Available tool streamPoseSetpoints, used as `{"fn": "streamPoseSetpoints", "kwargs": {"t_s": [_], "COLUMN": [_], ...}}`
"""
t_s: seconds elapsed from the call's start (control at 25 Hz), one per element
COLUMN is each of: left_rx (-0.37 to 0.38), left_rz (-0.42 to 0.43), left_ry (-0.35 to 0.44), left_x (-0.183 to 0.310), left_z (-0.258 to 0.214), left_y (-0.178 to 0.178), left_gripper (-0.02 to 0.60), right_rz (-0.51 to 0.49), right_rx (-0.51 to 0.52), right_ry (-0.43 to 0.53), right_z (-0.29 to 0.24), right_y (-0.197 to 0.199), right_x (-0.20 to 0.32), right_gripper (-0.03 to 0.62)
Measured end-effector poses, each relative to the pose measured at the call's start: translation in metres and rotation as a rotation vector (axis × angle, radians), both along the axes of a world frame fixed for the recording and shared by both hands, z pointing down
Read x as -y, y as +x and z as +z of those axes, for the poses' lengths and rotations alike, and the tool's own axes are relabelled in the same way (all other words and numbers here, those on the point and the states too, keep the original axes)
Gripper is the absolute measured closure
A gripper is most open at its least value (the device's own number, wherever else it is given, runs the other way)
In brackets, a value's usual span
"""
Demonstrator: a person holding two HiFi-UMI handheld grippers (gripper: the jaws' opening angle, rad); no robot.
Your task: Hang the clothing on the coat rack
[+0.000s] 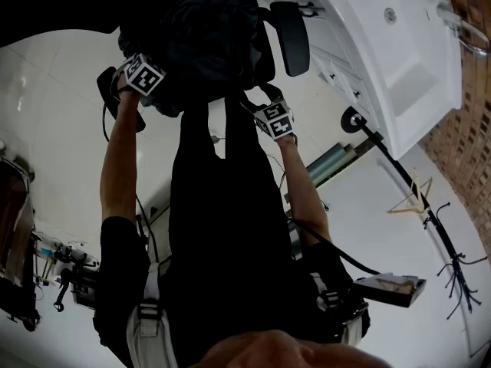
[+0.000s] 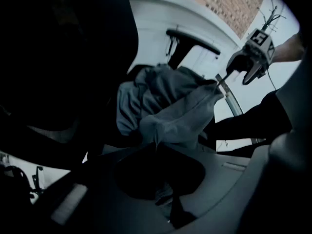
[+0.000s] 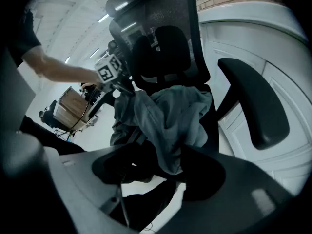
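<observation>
A dark grey garment [image 1: 201, 46] lies bunched on the seat of a black mesh office chair [image 3: 161, 38]. My left gripper [image 1: 163, 96] is at the garment's left side, shut on a fold of the cloth [image 2: 165, 116], which runs down into its jaws [image 2: 158, 155]. My right gripper [image 1: 259, 104] is at the right side, jaws wide open, with a hanging part of the garment [image 3: 168, 126] between them [image 3: 165, 168]. The black coat rack [image 1: 430, 215] stands to the right, apart from both grippers; its hooks [image 2: 270, 12] show past the right gripper [image 2: 247, 66].
The chair's armrests [image 1: 290, 37] [image 1: 107, 90] flank the garment. A wooden hanger [image 1: 410, 200] hangs on the rack. A white curved unit [image 1: 399, 52] and a brick wall [image 1: 469, 129] lie behind. A cart [image 1: 15, 228] stands far left, with cardboard boxes [image 3: 73, 106] beyond.
</observation>
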State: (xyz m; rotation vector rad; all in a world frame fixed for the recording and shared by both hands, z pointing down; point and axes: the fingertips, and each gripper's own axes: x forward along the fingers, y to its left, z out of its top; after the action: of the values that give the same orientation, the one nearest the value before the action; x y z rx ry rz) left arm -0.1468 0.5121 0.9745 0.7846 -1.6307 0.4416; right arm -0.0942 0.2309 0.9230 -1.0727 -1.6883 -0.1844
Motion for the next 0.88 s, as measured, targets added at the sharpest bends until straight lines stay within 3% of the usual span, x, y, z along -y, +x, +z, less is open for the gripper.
{"fn": "streamPoseSetpoints", "kwargs": {"t_s": [0.2,0.36,0.48,0.64,0.84,0.88], "left_rx": [0.272,0.408,0.498,0.590,0.608,0.614], "left_rz": [-0.307,-0.484,-0.486,-0.473,-0.476,-0.476], "left_ry": [0.211,0.310,0.322,0.341,0.344,0.347], "left_x": [0.004,-0.004,-0.007,-0.010,-0.009,-0.009], "left_z": [-0.124,-0.181,-0.216,-0.248,-0.275,-0.277], "left_y": [0.024,0.046,0.059,0.074,0.085,0.086], "left_gripper": [0.568,0.568,0.568,0.568,0.568,0.568], "right_rz": [-0.014,-0.175,-0.293,-0.375,-0.552,-0.591], "right_rx": [0.016,0.009,0.069,0.164,0.215,0.222], "right_ry": [0.012,0.066,0.075,0.074,0.132,0.140], "right_z": [0.024,0.051,0.048,0.031,0.043,0.044], "right_y": [-0.020,-0.009,-0.010,-0.018,-0.008,-0.006], "right_x": [-0.024,-0.046,-0.063,-0.091,-0.119,-0.123], "right_gripper": [0.283,0.283,0.283,0.283,0.284,0.317]}}
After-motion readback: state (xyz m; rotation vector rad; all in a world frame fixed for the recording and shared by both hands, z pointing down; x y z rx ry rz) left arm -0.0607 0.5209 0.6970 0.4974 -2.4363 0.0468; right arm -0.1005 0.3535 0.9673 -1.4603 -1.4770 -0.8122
